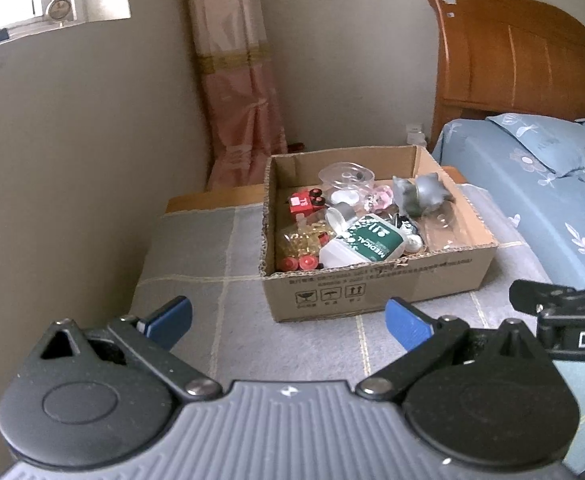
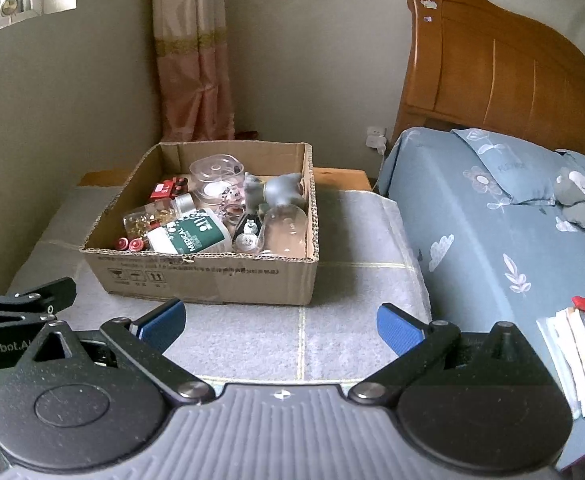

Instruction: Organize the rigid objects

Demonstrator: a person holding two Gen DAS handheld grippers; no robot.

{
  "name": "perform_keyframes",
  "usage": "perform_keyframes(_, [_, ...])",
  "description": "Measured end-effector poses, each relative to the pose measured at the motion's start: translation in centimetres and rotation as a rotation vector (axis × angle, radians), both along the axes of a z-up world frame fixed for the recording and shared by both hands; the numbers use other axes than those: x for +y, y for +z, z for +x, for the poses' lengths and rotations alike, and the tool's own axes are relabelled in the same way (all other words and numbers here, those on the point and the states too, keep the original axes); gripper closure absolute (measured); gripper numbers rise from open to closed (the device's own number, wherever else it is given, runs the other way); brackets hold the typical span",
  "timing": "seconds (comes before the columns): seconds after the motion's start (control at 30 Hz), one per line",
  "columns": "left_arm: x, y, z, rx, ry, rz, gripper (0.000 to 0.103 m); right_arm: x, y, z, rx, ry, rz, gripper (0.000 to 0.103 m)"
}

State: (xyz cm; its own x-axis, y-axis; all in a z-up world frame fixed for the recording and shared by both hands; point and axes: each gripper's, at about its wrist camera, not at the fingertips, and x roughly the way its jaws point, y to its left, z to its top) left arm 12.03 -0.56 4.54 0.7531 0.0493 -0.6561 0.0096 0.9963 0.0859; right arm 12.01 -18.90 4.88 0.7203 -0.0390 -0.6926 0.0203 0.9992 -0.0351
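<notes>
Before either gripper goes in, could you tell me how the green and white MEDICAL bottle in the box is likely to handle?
The MEDICAL bottle lies on its side atop clutter in the cardboard box, so a nudge may roll or shift it. Its rounded plastic body looks smooth, so the pads could slip. It appears rigid and probably light, though its contents can't be seen.

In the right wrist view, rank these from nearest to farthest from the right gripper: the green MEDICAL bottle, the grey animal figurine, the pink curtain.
From the right gripper, in the right wrist view:
1. green MEDICAL bottle, front of the cardboard box, left of centre.
2. grey animal figurine, deeper in the box, toward its right rear.
3. pink curtain, against the back wall behind the box.
</notes>
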Motion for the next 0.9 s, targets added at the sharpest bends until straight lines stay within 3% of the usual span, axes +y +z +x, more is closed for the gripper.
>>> perform_keyframes(0.9, [-0.52,0.52,-0.75,0.017,0.017,-0.007,0.001,-0.51,0.05,-0.4,-0.01,-0.003,0.03,0.0])
